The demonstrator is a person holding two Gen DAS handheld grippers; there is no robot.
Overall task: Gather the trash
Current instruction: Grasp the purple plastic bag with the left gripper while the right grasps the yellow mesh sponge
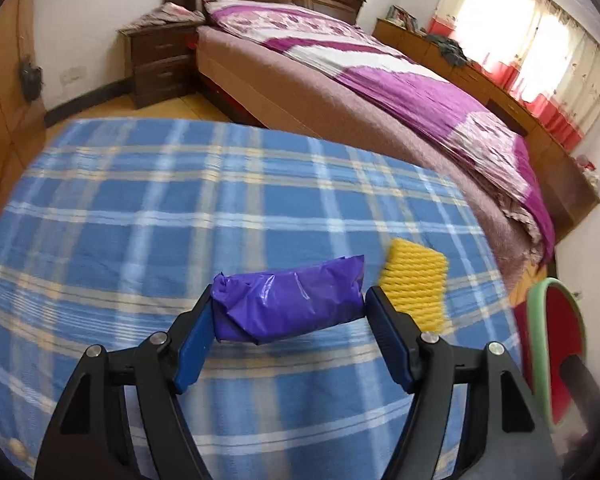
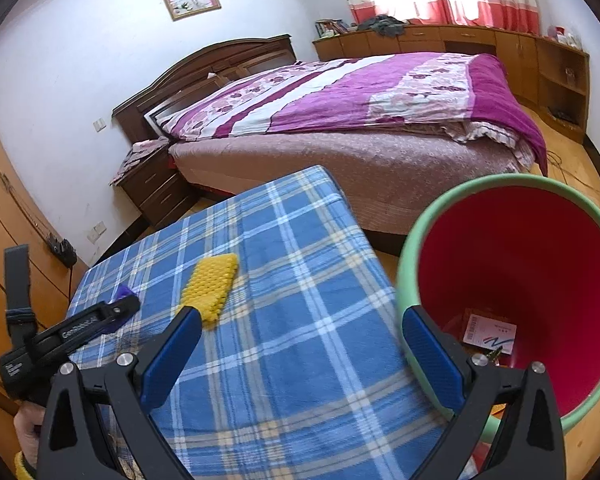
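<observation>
A crumpled purple plastic packet [image 1: 288, 304] is clamped end to end between the blue pads of my left gripper [image 1: 290, 300], just above the blue plaid tablecloth [image 1: 160, 220]. Right of it lies a yellow ridged pad [image 1: 416, 284]. In the right wrist view the yellow pad [image 2: 212, 284] lies on the cloth [image 2: 308, 264], just past the left fingertip of my right gripper [image 2: 300, 316]. That gripper stands open and empty over the table's right edge. A red bin with a green rim [image 2: 512, 180] stands beside the table, a paper card [image 2: 488, 332] inside. The left gripper [image 2: 112, 312] shows at the far left.
A bed with a purple quilt [image 2: 380, 96] stands beyond the table, a dark nightstand [image 2: 156, 188] beside it. Wooden cabinets [image 2: 480, 44] line the far wall under the window. The bin [image 1: 540, 320] shows at the right edge of the left view. A hand [image 2: 28, 428] grips the left tool.
</observation>
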